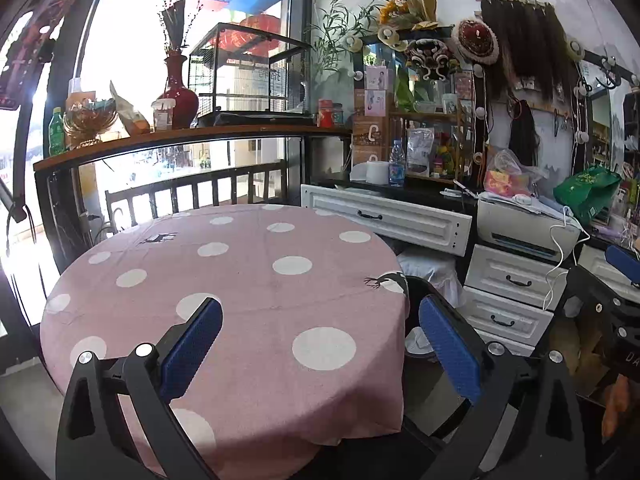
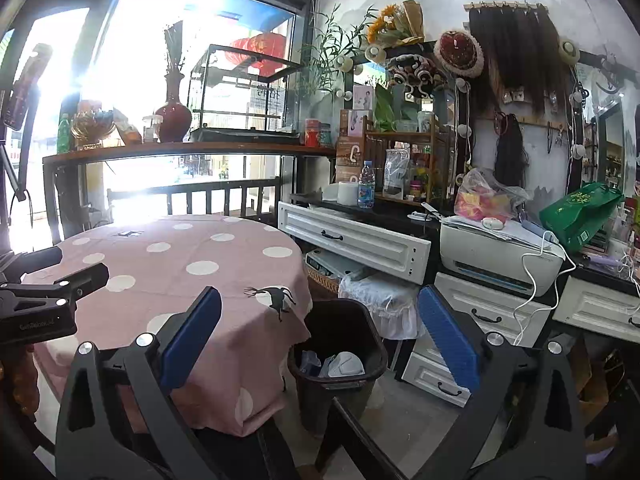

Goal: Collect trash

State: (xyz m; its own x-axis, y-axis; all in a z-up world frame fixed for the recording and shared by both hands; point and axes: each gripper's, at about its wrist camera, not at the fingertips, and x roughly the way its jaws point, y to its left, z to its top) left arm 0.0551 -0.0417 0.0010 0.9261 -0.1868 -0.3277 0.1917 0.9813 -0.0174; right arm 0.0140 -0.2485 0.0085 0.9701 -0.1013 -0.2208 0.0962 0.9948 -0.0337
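Holding both grippers, left [image 1: 320, 348] and right [image 2: 320, 340], spread wide and empty, we see crumpled white trash [image 2: 340, 362] lying in the dark bin [image 2: 372, 344] beside the table [image 2: 168, 264]. It looks light and soft; pinch any fold.

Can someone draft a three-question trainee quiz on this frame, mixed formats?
1. True or false: the right tool grips a piece of trash.
2. Where is the bin relative to the table? A) on top of it B) on the floor beside it C) on the shelf
3. Fill in: the white mask lies inside the ____.

Key: 1 false, both tools open and empty, left tool too. 2 B. 3 bin.
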